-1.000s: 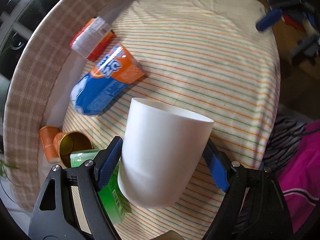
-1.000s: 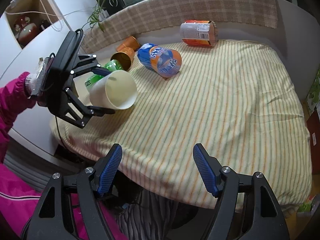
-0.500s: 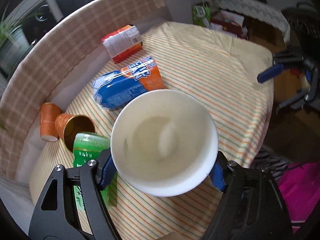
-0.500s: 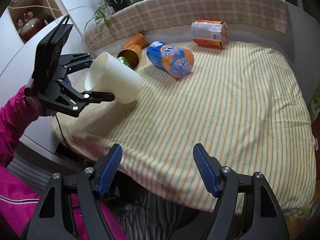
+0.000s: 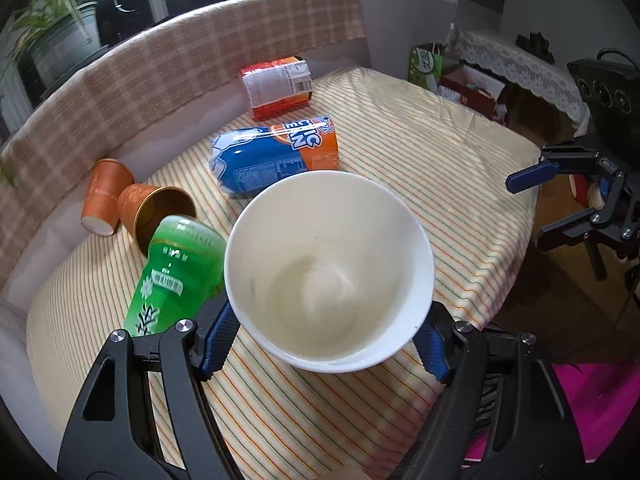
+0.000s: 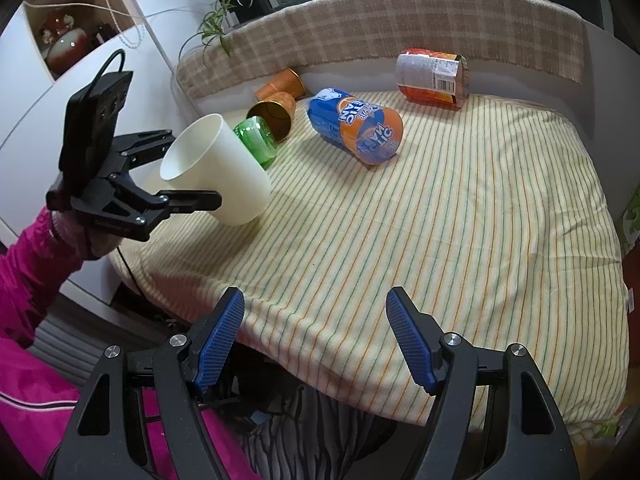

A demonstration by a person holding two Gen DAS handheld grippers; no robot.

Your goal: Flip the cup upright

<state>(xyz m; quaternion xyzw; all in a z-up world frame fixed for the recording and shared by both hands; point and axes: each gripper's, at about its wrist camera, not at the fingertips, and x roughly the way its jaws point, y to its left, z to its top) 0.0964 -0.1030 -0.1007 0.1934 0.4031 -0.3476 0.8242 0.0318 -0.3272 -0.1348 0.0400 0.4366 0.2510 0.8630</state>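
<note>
A plain white cup [image 5: 328, 272] is held between the blue pads of my left gripper [image 5: 326, 340], which is shut on it. Its mouth faces the camera, so I look straight into it. In the right wrist view the white cup [image 6: 218, 170] is tilted, mouth up and to the left, its base low over the striped cloth near the table's left edge, with my left gripper [image 6: 188, 184] clamped around it. My right gripper [image 6: 316, 336] is open and empty at the front edge of the table.
On the striped tablecloth [image 6: 460, 220] lie a green bottle [image 5: 176, 272], two orange paper cups [image 5: 160, 212] on their sides, a blue-orange packet [image 5: 276, 156] and a red-white can [image 5: 278, 86]. A checked cushion back [image 6: 400, 28] curves behind. A white cabinet [image 6: 28, 92] stands left.
The left gripper has kept turning the white cup, so its mouth swung from facing right to up and left, and its base dropped toward the cloth. The right gripper has stayed open and still.
</note>
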